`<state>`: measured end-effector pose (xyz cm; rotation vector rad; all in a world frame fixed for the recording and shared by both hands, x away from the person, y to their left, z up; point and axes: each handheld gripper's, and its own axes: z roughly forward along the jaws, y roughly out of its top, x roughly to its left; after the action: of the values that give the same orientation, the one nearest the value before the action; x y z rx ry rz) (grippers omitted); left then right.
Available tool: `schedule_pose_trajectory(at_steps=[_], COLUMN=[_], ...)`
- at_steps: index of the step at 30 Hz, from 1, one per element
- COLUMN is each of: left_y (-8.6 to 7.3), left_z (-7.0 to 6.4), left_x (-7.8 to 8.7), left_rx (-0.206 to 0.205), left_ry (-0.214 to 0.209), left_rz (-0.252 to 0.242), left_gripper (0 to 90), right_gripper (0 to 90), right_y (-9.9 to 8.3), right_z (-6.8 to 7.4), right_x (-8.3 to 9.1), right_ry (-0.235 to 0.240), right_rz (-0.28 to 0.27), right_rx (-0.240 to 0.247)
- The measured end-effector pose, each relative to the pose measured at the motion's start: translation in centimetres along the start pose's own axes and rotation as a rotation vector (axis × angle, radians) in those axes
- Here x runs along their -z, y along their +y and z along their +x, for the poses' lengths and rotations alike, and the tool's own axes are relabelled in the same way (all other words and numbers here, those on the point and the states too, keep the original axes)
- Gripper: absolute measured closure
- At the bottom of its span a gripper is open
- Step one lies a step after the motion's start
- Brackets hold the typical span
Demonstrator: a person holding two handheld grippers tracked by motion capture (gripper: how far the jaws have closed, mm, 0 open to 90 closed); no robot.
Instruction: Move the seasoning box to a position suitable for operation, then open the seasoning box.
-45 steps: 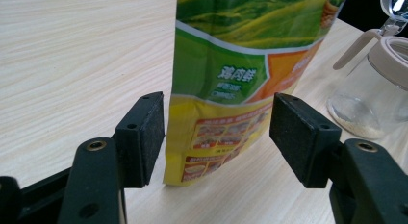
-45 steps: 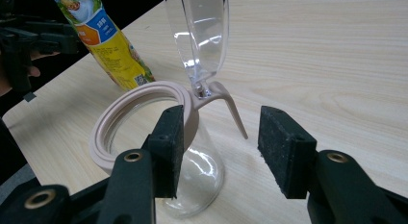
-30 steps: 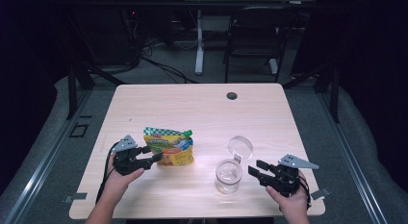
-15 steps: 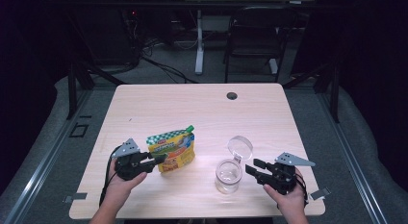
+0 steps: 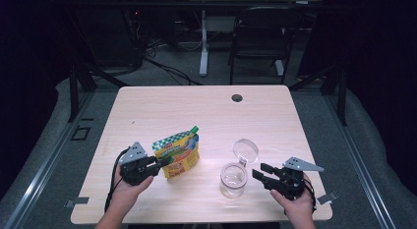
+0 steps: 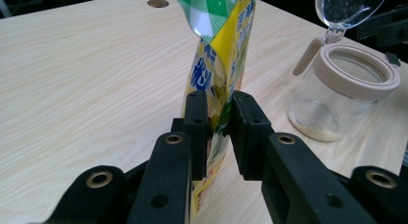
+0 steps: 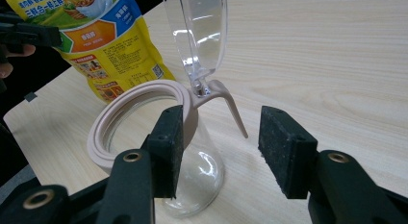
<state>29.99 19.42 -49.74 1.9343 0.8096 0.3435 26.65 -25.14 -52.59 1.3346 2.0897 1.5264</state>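
Note:
A yellow and green food pouch point(image 5: 177, 154) stands tilted off the table near the front left, its green-checked top up. My left gripper point(image 5: 162, 163) is shut on the pouch's point(image 6: 219, 84) lower edge, jaws pinching it from both sides point(image 6: 219, 132). A clear glass jar point(image 5: 233, 179) with a beige rim and a flipped-up clear lid point(image 5: 245, 150) stands at the front middle. My right gripper point(image 5: 261, 171) sits open just right of the jar, and the jar's rim point(image 7: 139, 113) and lid hinge point(image 7: 216, 92) lie by its left jaw point(image 7: 219, 152). A little pale powder lies in the jar's bottom point(image 6: 315, 130).
The wooden table point(image 5: 206, 111) has a round cable hole point(image 5: 237, 98) near its far edge. A chair point(image 5: 260, 37) and a desk leg point(image 5: 203, 42) stand beyond the table on the dark floor.
The left gripper has lifted the pouch from lying flat to standing tilted, and shifted it slightly toward the jar. The right gripper has edged closer to the jar.

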Motion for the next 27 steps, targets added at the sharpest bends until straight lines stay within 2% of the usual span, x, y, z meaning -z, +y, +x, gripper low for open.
schedule_pose_trajectory(at_steps=[10,18,19,22,23,24,26,27], left_y=[-0.6,-1.1,-1.2,-1.3,-1.4,-1.5,-1.6,-1.7], left_z=[-0.6,-0.5,-0.5,-0.4,-0.4,-0.3,-0.3,-0.2], left_x=[1.3,1.9,1.9,1.9,1.9,1.8,1.8,1.7], left_rx=[0.006,0.022,0.032,0.035,0.034,0.047,0.047,0.055], left_ry=[0.011,0.009,0.012,0.016,0.023,0.025,0.029,0.033], left_rz=[0.009,-0.008,-0.021,-0.020,-0.011,-0.018,-0.014,-0.009], left_gripper=[80.5,78.6,75.4,67.8,67.8,64.7,63.1,59.1], right_gripper=[51.2,51.0,51.0,50.9,50.8,50.8,50.8,50.7], right_y=[0.2,0.5,0.5,0.6,0.6,0.7,0.7,0.7], right_z=[0.1,0.0,0.0,0.0,0.0,0.0,0.0,0.1], right_x=[-0.3,-0.7,-0.8,-0.8,-0.9,-0.9,-1.0,-1.1], right_ry=[0.021,0.030,0.032,0.038,0.038,0.039,0.041,0.043], right_rz=[0.007,0.005,0.004,0.002,0.003,-0.002,-0.001,0.000], right_rx=[0.009,0.006,0.005,0.007,0.007,0.007,0.008,0.007])
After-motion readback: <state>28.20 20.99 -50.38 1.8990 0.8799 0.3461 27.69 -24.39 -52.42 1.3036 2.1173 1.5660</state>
